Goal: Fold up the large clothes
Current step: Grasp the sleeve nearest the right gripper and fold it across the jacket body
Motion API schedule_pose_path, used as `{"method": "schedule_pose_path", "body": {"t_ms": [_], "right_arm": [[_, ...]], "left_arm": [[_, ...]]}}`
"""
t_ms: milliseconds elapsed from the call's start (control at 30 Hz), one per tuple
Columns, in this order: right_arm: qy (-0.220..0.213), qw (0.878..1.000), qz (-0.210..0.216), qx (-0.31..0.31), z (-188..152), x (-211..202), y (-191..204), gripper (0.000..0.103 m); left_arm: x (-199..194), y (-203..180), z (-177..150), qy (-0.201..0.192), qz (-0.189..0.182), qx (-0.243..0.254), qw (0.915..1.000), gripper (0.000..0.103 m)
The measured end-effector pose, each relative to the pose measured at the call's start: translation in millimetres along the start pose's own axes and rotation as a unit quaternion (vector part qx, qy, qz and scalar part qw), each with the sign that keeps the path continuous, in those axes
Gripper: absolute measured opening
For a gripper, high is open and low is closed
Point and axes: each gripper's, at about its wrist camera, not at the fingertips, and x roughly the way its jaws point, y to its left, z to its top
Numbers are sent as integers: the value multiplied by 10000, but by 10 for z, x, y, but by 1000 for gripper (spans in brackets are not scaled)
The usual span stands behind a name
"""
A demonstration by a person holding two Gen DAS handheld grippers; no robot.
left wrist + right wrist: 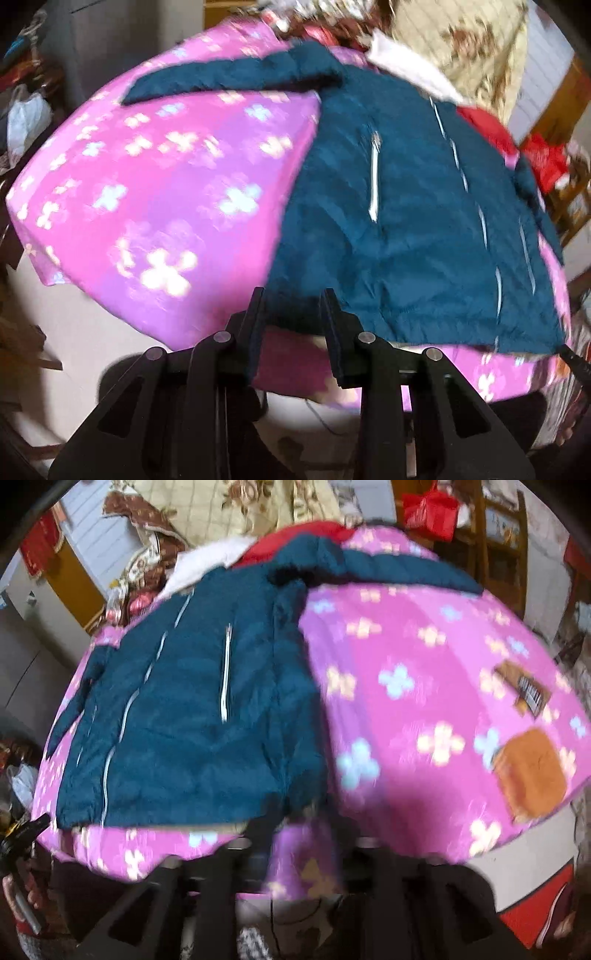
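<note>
On the pink flowered bed cover, 1 teal jacket lies spread and not yet folded.

Both sleeves reach outward: 1 sleeve in the left wrist view, the other sleeve in the right wrist view, so I judge the folding barely begun, with sleeves and body all left to bring in. The left gripper hovers at the near hem, fingers parted and nothing between them (the hem sits just beyond the tips). The right gripper is too blurred to say how wide it stands, or whether it holds cloth. Counted: 1 jacket, 2 sleeves, 2 grippers, 1 orange patch on the cover, 1 red garment behind the collar.
</note>
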Motion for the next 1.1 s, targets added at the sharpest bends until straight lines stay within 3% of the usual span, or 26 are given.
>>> {"method": "schedule_pose_path", "body": {"t_ms": [33,67,167,267,300,400,433,467,500,567,733,867,1033,1100], "right_arm": [[-126,9999,-101,28,68,13,8,80],[-283,9995,-163,55,135,33,13,90],[-344,9994,-100,26,329,211,49,90],[-192,9996,189,29,449,458,93,89],[-147,9996,220,6,456,523,111,87],[103,9995,263,-132,485,800,214,67],[159,9996,205,-150,474,860,240,56],[226,9995,170,-155,463,916,254,41],[262,9994,193,-146,450,930,255,36],[318,9990,221,-201,419,909,270,20],[487,9973,20,-557,172,762,352,15],[457,9979,-21,-467,1,604,278,15],[200,9997,149,-12,37,220,56,15],[-109,9999,65,-74,114,18,91,20]], "left_arm": [[-16,36,38,-79,3,1,10000,33],[-8,63,94,-133,57,16,9999,39],[98,107,265,-250,23,75,9997,58],[356,82,384,-37,-437,124,9990,60],[451,54,409,43,-552,157,9983,60],[722,-46,447,356,-763,185,9963,60],[798,-68,438,466,-782,144,9957,60],[824,-112,416,430,-671,128,9967,55],[806,-157,402,431,-566,174,9973,31],[766,-248,341,578,-533,248,9966,23],[600,-351,102,578,-344,514,9964,19],[415,-280,-75,514,-295,495,9970,19],[-20,104,51,133,-321,121,9993,19],[-152,257,161,-92,-116,6,9999,26]]}}
